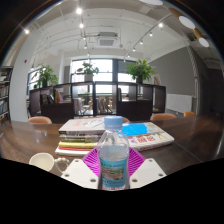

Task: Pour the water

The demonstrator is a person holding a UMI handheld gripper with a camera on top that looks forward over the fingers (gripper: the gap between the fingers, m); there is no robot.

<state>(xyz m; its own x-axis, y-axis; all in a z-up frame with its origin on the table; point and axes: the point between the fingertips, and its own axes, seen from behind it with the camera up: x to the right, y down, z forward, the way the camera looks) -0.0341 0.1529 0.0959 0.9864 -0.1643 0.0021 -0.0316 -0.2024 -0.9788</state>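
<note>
Being pinched between the jaws: a water bottle (113,155), blue-capped, raised above the worktop (20,140). Likely being felt as light, thin-walled and crushable; mid-body is being judged the safest hold. A cup (41,160) is standing nearby.

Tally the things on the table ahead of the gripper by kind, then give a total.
Water bottle, held between the fingers of the gripper: 1
White cup, beside the bottle: 1
Stack of books beyond the bottle: 1
Flat printed book or mat next to the stack: 1
Total: 4
</note>
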